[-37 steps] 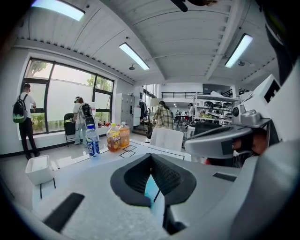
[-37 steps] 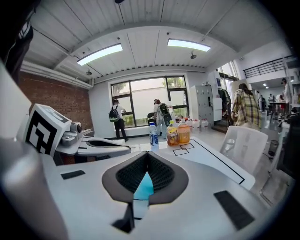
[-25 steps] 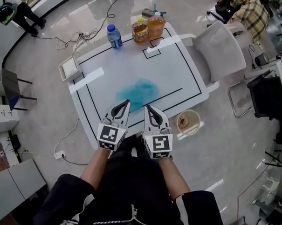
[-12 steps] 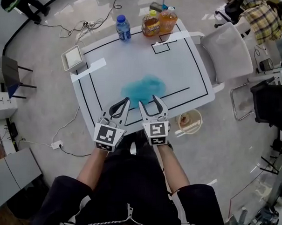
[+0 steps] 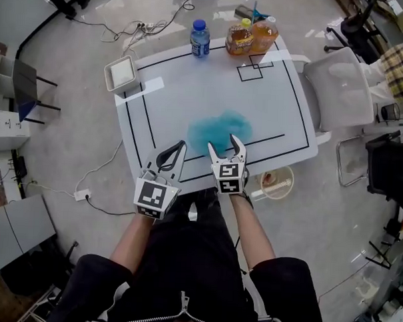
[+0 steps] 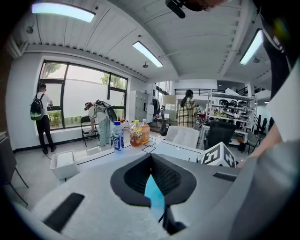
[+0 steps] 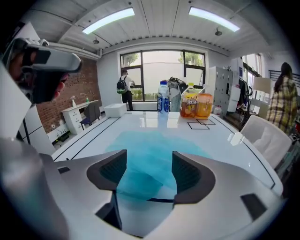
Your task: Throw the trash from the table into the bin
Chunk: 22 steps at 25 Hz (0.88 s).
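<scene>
A crumpled thin blue piece of trash (image 5: pixel 219 130) lies on the white table (image 5: pixel 191 90), near its front edge. My right gripper (image 5: pixel 229 145) is low over the table at the near edge of the blue trash (image 7: pixel 154 154). Its jaws are opening, the trash shows between and ahead of them, and the pads do not press on it. My left gripper (image 5: pixel 174 153) is beside it on the left, over the table's front edge, shut and holding nothing. The round tan bin (image 5: pixel 276 183) stands on the floor by the table's near right corner, with some trash in it.
At the table's far edge stand a water bottle (image 5: pixel 200 38) and two orange juice bottles (image 5: pixel 251 35). A white box (image 5: pixel 121 74) sits at the far left corner. A grey chair (image 5: pixel 339 89) is on the right, and cables run over the floor on the left.
My right gripper has dropped and moved forward to the blue trash, and its jaws went from shut to wide apart. My left gripper shifted a little.
</scene>
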### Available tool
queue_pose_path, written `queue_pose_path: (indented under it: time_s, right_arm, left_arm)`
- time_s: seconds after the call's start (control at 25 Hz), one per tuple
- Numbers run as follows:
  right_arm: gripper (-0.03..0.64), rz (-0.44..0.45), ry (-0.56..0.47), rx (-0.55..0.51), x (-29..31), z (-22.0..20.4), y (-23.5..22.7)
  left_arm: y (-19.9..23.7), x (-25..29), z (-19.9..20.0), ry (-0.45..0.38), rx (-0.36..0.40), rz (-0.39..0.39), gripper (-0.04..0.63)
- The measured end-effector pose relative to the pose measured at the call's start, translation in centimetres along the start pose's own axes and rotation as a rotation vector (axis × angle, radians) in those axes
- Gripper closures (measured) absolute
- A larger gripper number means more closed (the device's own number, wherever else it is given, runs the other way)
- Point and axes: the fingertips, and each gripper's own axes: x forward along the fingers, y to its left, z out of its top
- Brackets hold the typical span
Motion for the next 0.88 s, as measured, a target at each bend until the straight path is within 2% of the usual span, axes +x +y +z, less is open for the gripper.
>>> queue_pose_path:
  time_s: [0.2, 0.28, 0.4, 0.68, 0.8, 0.88]
  right_arm:
    - [0.334, -0.018, 0.107, -0.018, 2.5, -2.4, -1.4]
    - [0.334, -0.008, 0.157, -0.028, 3.2, -3.4, -1.4]
    - [0.336, 0.022, 0.224, -0.024, 4.0, -4.8, -1.0]
    - [0.339, 0.017, 0.270, -0.022, 4.3, -5.2, -0.4]
    - [0.401, 0.040, 0.301, -0.039, 4.4, -5.1, 0.6]
    - [0.516, 0.065, 0.330, -0.060, 4.3, -5.3, 1.8]
  left_arm:
    - [1.2, -1.2, -0.8, 0.014, -0.024, 0.041, 0.588]
    - [1.8, -1.6, -1.1, 0.016, -0.018, 0.053, 0.588]
    - [2.4, -2.0, -1.1, 0.024, -0.055, 0.084, 0.588]
    - [2.9, -2.2, -1.2, 0.019, -0.044, 0.097, 0.588]
    - [2.8, -2.0, -1.1, 0.012, -0.050, 0.090, 0.588]
    - [2.7, -1.8, -1.3, 0.011, -0.052, 0.077, 0.588]
